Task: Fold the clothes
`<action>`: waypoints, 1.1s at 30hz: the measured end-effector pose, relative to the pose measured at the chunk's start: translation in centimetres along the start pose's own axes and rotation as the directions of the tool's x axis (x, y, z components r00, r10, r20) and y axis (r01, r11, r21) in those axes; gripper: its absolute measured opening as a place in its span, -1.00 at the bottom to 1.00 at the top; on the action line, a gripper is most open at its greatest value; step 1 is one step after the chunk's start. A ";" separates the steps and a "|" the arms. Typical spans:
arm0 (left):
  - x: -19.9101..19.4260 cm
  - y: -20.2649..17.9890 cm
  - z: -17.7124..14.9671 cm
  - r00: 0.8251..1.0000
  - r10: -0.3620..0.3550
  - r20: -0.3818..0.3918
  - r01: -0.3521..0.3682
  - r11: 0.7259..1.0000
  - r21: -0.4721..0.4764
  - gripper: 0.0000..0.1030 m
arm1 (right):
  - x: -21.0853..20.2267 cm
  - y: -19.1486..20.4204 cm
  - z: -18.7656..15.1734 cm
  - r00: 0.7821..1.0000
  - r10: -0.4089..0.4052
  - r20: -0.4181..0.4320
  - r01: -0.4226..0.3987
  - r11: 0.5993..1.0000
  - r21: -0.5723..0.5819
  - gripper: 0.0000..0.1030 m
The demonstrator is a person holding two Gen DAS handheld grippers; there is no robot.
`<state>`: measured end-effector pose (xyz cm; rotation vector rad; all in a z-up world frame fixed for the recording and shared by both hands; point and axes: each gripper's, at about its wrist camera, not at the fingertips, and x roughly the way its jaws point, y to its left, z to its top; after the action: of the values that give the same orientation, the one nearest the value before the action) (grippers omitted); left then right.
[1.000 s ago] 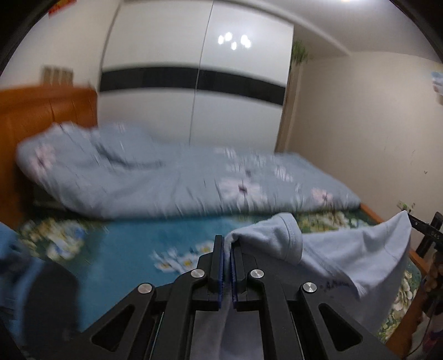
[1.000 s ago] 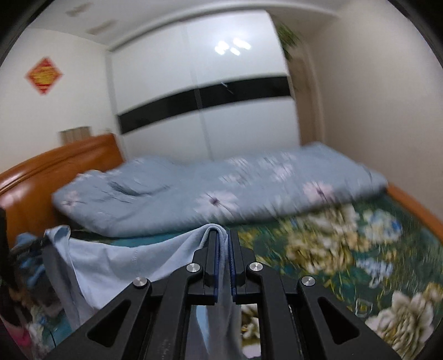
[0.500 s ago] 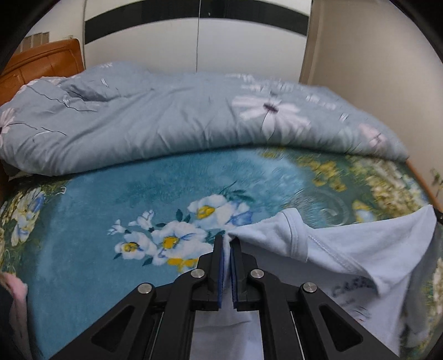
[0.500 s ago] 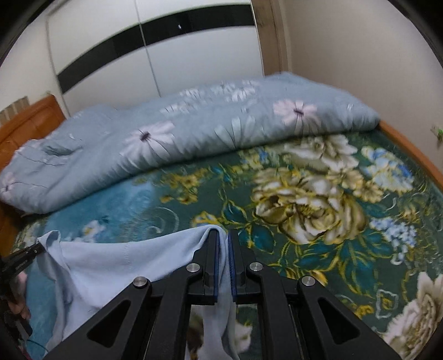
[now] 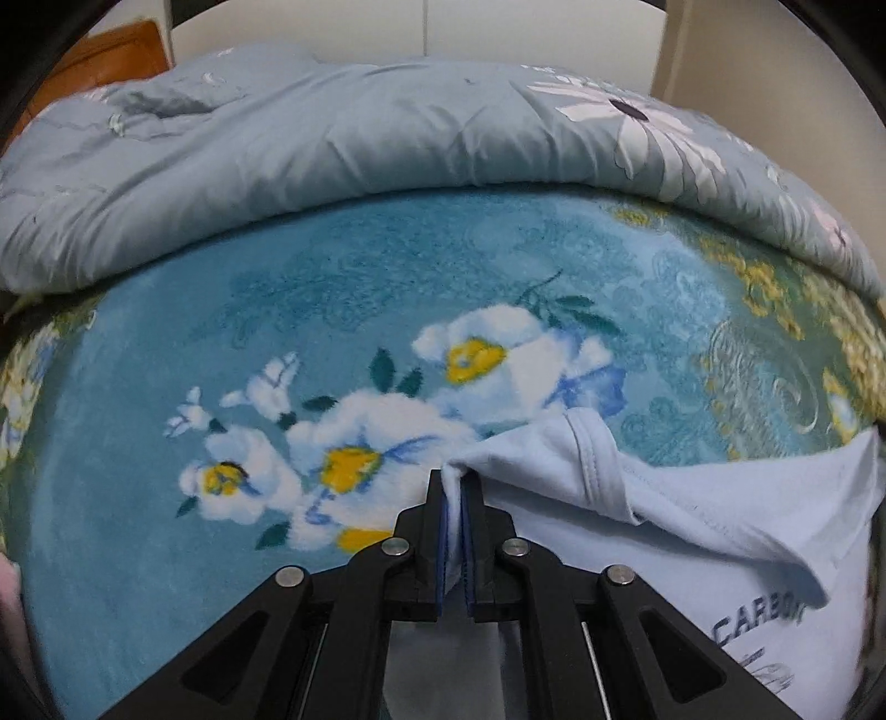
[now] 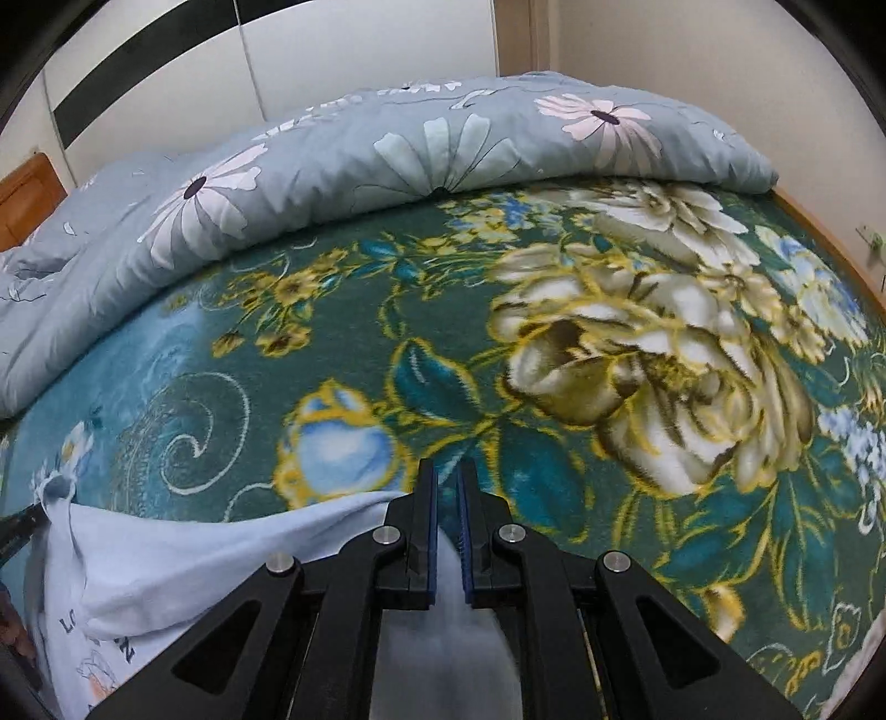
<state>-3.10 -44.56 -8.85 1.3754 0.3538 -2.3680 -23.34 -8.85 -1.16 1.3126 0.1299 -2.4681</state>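
A pale blue T-shirt (image 5: 720, 531) with dark printed lettering hangs stretched between my two grippers, low over the bed. My left gripper (image 5: 454, 482) is shut on the shirt's edge beside the ribbed collar. My right gripper (image 6: 447, 476) is shut on the shirt's other edge; the shirt (image 6: 183, 548) trails off to the left in the right wrist view. The far tip of the left gripper shows at that view's left edge (image 6: 16, 526). The shirt's lower part is hidden below both grippers.
The bed is covered by a teal floral blanket (image 5: 277, 310), darker green with large cream flowers (image 6: 637, 354) on the right side. A rolled grey-blue flowered duvet (image 5: 332, 127) lies along the far side. A wooden headboard (image 5: 111, 55) and white wardrobe (image 6: 332, 50) stand behind.
Both grippers have tipped down and moved lower toward the bed, carrying the shirt. The wardrobe has mostly left view and the blanket now fills both views.
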 end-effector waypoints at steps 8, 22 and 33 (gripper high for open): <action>-5.3 1.9 -2.5 0.978 -0.210 0.011 0.209 0.966 -0.155 0.16 | -5.2 -4.2 -1.7 0.993 0.110 0.051 -0.113 0.992 0.058 -0.87; -16.7 2.1 -19.2 0.956 -0.226 0.189 0.259 0.950 -0.174 0.59 | -14.6 -9.7 -17.7 0.992 0.111 -0.062 -0.115 0.990 -0.083 -0.31; -19.9 4.3 -22.5 0.951 -0.241 0.196 0.288 0.920 -0.265 0.59 | -15.0 -9.5 -23.5 0.990 0.112 -0.086 -0.112 0.994 -0.002 -0.22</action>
<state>25.26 -35.62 -2.63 1.0491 0.8539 -2.4919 -0.32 9.45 -3.04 1.3843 0.0825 -2.3176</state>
